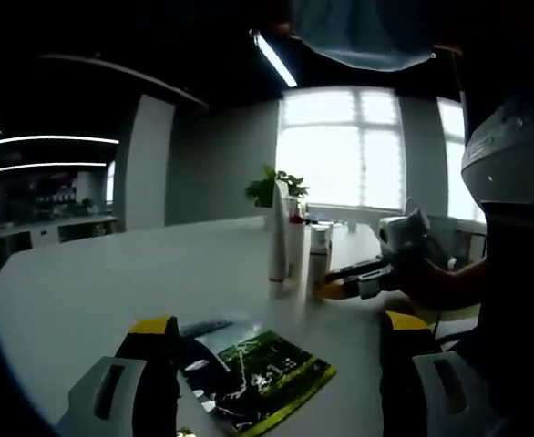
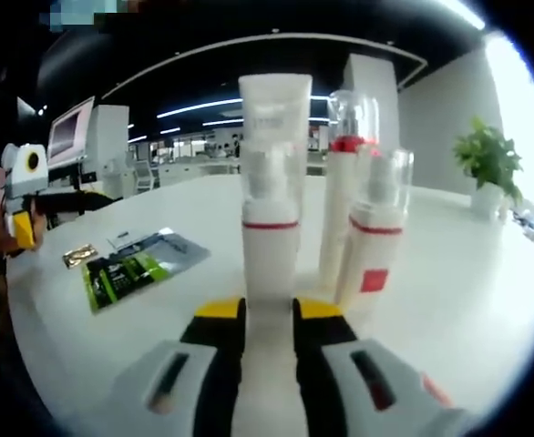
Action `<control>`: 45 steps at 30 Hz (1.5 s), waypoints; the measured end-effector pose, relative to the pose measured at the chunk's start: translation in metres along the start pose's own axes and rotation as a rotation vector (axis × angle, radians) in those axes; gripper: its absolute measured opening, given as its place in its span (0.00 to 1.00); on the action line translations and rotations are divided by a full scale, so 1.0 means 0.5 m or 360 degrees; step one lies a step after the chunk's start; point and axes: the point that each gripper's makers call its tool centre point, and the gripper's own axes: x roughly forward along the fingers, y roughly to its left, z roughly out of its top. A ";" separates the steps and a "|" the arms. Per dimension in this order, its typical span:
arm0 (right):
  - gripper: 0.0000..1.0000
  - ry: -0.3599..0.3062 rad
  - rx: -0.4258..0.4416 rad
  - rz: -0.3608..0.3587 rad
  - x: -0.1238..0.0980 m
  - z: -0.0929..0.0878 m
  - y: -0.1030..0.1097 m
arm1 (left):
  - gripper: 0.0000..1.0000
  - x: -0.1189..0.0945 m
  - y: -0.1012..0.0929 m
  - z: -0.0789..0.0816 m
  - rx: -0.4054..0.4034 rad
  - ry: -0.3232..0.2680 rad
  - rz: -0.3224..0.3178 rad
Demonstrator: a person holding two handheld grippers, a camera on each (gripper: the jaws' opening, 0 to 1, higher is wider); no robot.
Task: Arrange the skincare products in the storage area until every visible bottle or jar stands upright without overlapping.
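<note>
My left view sits low over the white table, well back from the cluster of bottles, looking across a green booklet toward them and the bright window beyond. My right view sits right up against the same bottles, facing the opposite way, into the office. Both views share the bottles, the booklet and the table.
</note>
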 end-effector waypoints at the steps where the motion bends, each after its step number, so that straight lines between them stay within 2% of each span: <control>1: 0.21 0.0000 0.0002 0.0000 -0.002 0.000 0.000 | 0.93 0.000 -0.001 0.000 0.0005 0.0001 -0.0003; 10: 0.20 -0.0005 0.0020 -0.0025 -0.009 -0.001 -0.009 | 0.92 -0.004 -0.007 0.005 0.0024 -0.0002 -0.0002; 18: 0.17 0.0022 0.0044 -0.0083 -0.024 -0.018 -0.026 | 0.90 -0.006 -0.013 -0.001 0.0018 0.0014 -0.0011; 24: 0.17 0.0028 0.0051 -0.0079 -0.028 -0.024 -0.018 | 0.90 -0.011 -0.017 0.002 0.0030 0.0008 -0.0009; 31: 0.17 -0.0015 0.0024 -0.0082 -0.025 0.003 -0.011 | 0.90 -0.015 -0.020 0.005 0.0038 0.0004 -0.0003; 39: 0.17 -0.0025 0.0000 -0.0065 -0.010 0.011 -0.006 | 0.92 -0.031 -0.033 0.007 0.0049 -0.0006 0.0007; 45: 0.24 -0.0001 0.0024 -0.0030 0.006 0.010 0.003 | 0.92 -0.043 -0.039 0.007 0.0054 0.0000 0.0028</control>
